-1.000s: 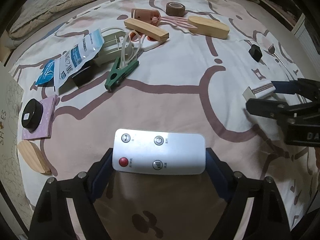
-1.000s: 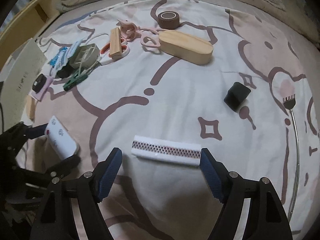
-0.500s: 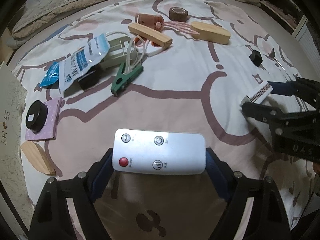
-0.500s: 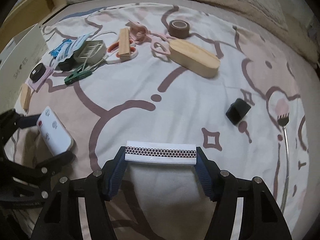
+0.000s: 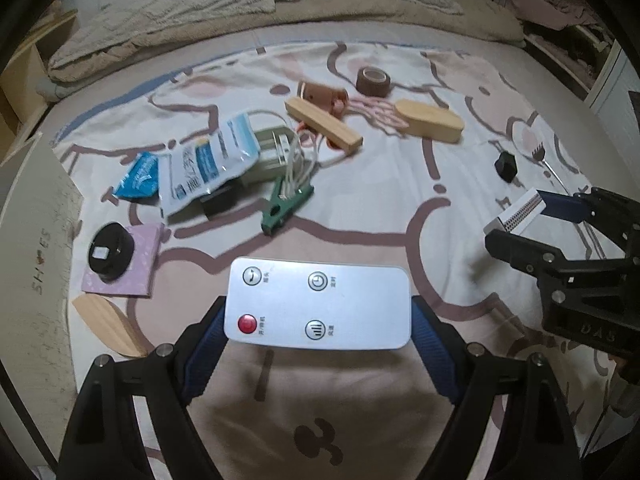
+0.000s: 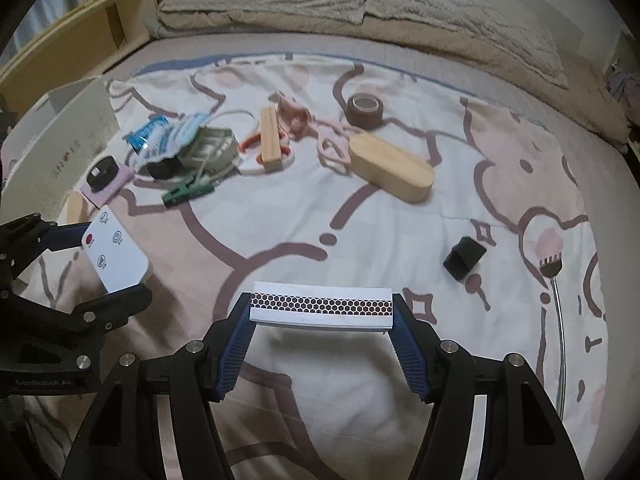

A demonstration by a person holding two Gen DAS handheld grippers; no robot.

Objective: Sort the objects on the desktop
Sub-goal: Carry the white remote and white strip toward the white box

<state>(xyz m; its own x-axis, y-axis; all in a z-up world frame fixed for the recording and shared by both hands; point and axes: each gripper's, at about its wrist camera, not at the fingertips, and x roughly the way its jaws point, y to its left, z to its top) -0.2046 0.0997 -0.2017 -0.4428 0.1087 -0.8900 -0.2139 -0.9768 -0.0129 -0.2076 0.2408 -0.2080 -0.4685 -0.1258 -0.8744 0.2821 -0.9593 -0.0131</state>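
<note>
Holding the remote [image 5: 318, 306] in our left gripper [image 5: 318, 344] and the box [image 6: 321, 306] in our right gripper [image 6: 321, 344], both pinched by their ends, we might drop either if it slips.

White remote [image 5: 318, 306] with red button; white matchbox [image 6: 321, 306], black honeycomb strip; green clip [image 5: 285, 205]; brown tape roll [image 5: 373, 81].

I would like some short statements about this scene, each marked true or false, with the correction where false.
1. The left gripper holds a white remote. True.
2. The right gripper is empty. False: its fingers clamp a white matchbox.
3. The tape roll lies beyond the oval wooden block. True.
4. The green clip is inside the shoe box. False: it lies on the sheet.
5. A fork lies at the right of the sheet. True.
</note>
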